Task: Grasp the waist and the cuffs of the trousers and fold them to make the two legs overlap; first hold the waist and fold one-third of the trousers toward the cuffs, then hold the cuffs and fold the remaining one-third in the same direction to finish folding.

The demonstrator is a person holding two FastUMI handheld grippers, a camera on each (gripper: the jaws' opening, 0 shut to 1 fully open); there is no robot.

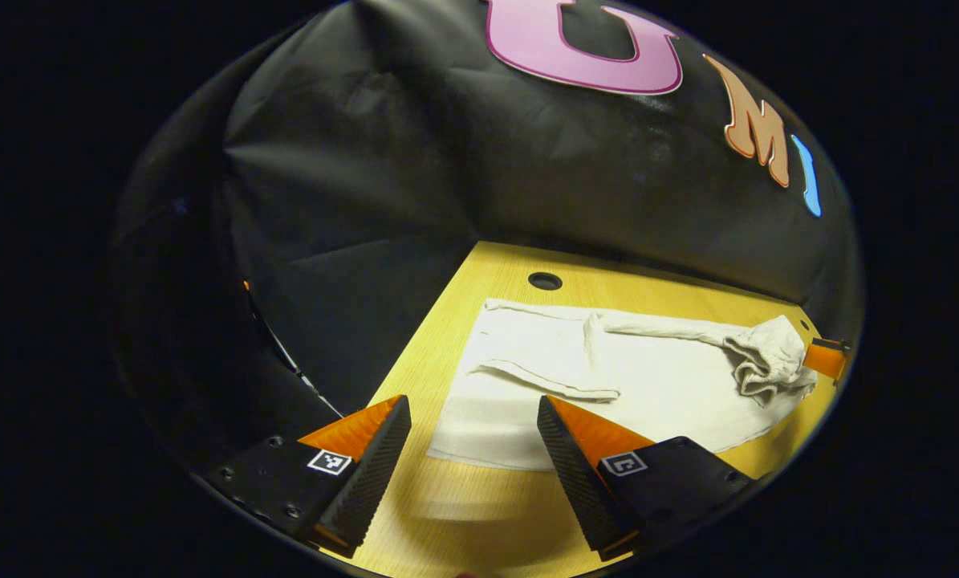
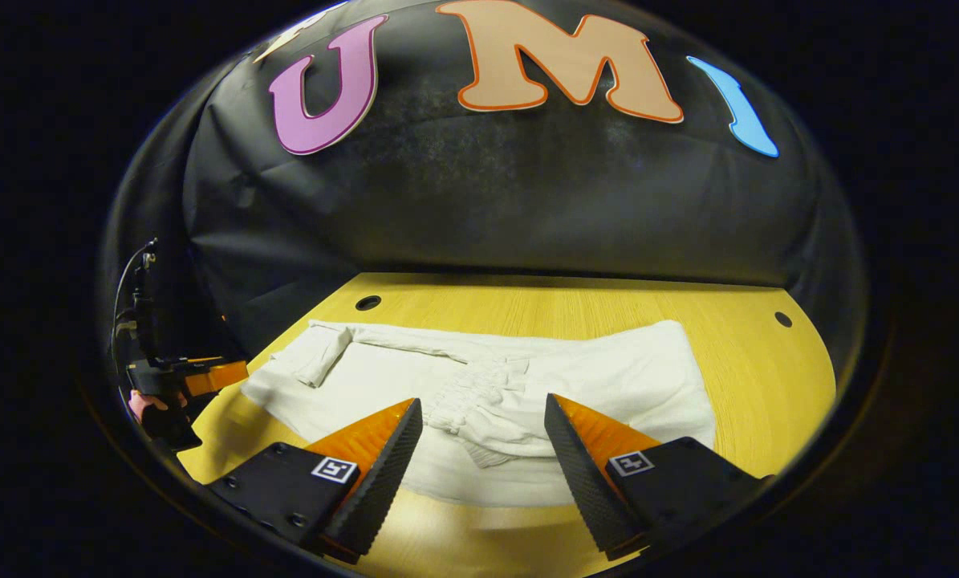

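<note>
White trousers [image 1: 648,385] lie flat on the wooden table [image 1: 479,297], with a bunched gathered waist [image 1: 768,361] at their right end in the left gripper view. My left gripper [image 1: 473,445] stands open just short of the cloth's near left corner, nothing between its fingers. In the right gripper view the trousers [image 2: 607,369] stretch across the table, the crumpled waist [image 2: 483,393] near the middle. My right gripper [image 2: 483,449] hangs open right before that waist, apart from it. The left gripper [image 2: 198,377], held by a hand, shows at the left edge there.
The table [image 2: 567,301] has round holes: one at the back left [image 2: 367,303], one at the right [image 2: 782,319], and one hole [image 1: 544,281] beyond the cloth in the left gripper view. The black booth wall closes in behind and to the left.
</note>
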